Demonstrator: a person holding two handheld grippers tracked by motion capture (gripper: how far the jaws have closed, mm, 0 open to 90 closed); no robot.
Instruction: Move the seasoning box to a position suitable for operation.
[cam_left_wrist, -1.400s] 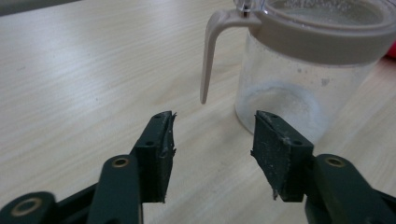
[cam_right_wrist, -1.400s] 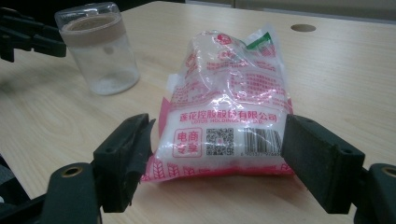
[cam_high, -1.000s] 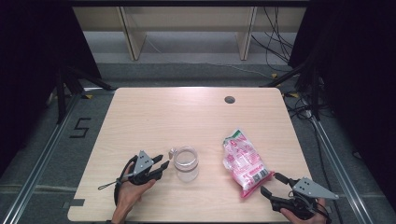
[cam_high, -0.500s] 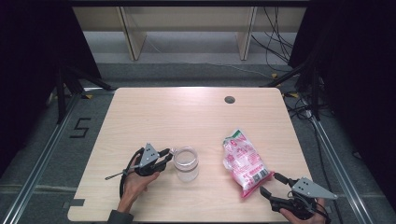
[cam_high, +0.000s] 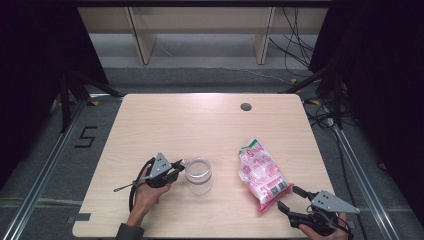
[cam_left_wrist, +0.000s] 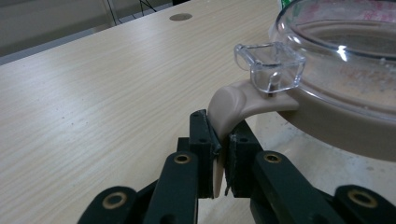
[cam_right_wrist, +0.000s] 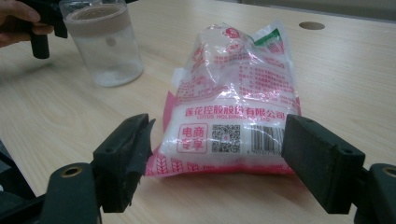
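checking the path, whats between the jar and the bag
Nothing: bare table between jar and bag, seen in the high view.

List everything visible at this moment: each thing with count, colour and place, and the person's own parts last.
jar: one, clear with a beige band and clear lid latch, front left of centre on the table
jar tab: one, beige, sticking out from the band, clamped between the left gripper's fingers
bag: one, pink and white, printed, lying flat at front right
table: one, light wood, with a dark round hole near the far edge
shelf unit: one, pale wood, on the floor beyond the table
left gripper: one, black; jaws have just been closing, now shut on the tab
right gripper: one, black, jaws open just short of the bag's near end
left hand: one, holding the left gripper
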